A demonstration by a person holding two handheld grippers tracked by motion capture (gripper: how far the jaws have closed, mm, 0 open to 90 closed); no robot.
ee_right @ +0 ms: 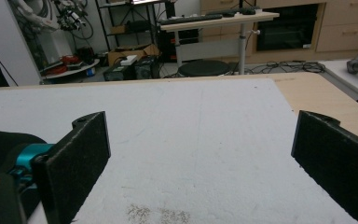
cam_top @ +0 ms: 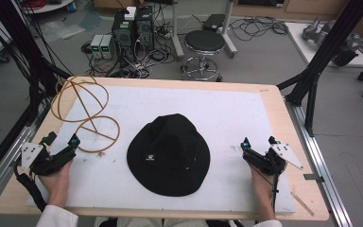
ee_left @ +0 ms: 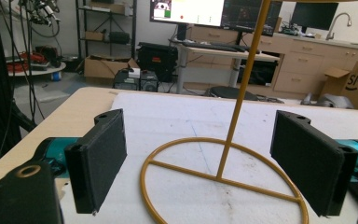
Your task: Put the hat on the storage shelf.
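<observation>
A black brimmed hat [cam_top: 169,153] lies crown up in the middle of the white mat [cam_top: 227,113]. A yellow wire hat stand [cam_top: 86,111] stands at the mat's left, its round base [ee_left: 219,179] and upright rod just ahead of my left gripper [cam_top: 61,141]. That gripper [ee_left: 209,172] rests near the table's left edge, jaws wide open with nothing between them. My right gripper [cam_top: 257,142] sits to the right of the hat, open and empty [ee_right: 200,163]. The hat's brim [ee_right: 0,140] shows at the left edge of the right gripper view.
The wooden table [cam_top: 274,101] extends beyond the mat on all sides. Behind it on the floor stand computer cases [cam_top: 132,30], tangled cables and a round stool [cam_top: 203,45]. Black frame posts [cam_top: 321,52] rise at the table's right and left.
</observation>
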